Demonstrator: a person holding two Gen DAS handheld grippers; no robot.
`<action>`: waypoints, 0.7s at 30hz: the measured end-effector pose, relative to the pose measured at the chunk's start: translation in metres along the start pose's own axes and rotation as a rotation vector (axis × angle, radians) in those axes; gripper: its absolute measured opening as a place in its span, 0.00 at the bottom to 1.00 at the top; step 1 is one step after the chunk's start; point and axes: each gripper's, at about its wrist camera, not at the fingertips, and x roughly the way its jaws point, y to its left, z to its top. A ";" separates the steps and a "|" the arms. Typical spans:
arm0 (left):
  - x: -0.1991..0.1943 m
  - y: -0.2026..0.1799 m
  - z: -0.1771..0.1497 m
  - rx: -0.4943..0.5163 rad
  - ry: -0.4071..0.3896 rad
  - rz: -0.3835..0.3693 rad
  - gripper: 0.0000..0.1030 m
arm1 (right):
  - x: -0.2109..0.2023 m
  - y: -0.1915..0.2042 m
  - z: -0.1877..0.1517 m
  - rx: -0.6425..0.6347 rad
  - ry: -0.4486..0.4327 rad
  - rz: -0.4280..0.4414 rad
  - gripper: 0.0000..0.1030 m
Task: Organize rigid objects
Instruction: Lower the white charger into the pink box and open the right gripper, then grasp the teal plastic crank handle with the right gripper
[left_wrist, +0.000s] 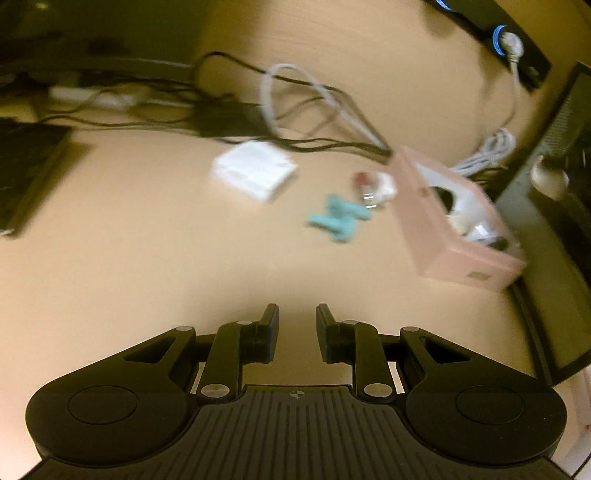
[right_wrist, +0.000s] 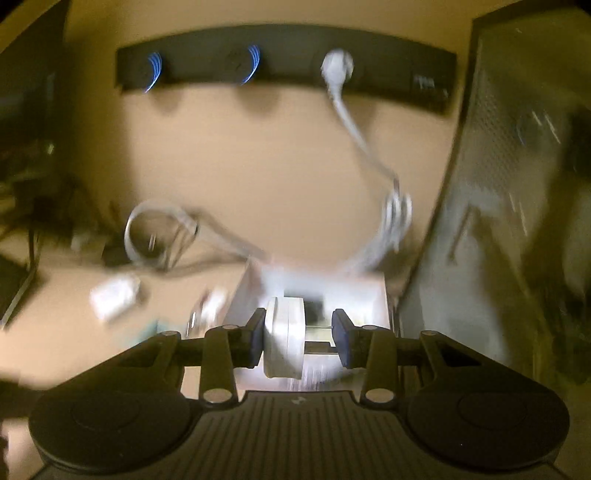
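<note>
The right tool (right_wrist: 298, 338) is clenching a white puck-like object (right_wrist: 283, 341) over the pink box (right_wrist: 364, 295) at twelve o'clock, likely to drop it in, while the left tool (left_wrist: 297, 332) is hanging released and empty above the surface (left_wrist: 147, 240).

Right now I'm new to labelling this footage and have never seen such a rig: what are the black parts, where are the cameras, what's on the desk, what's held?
The black parts are two hand-held grippers, each carrying a fisheye camera looking along its fingers. In the left view, the left gripper is open and empty above a tan desk with a pink box, a teal piece, a white flat item and tangled cables. In the right view, the right gripper has a white round object between its fingers, over the box; blur hides whether it's clamped.
</note>
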 end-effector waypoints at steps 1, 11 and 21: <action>-0.002 0.005 -0.001 0.010 0.004 0.028 0.23 | 0.009 -0.005 0.015 0.019 0.004 -0.022 0.53; -0.022 0.051 -0.009 0.012 0.022 0.068 0.23 | 0.018 -0.015 0.024 0.212 -0.011 -0.018 0.72; -0.056 0.073 -0.011 0.085 -0.012 0.000 0.23 | 0.092 0.128 -0.045 0.061 0.126 0.172 0.68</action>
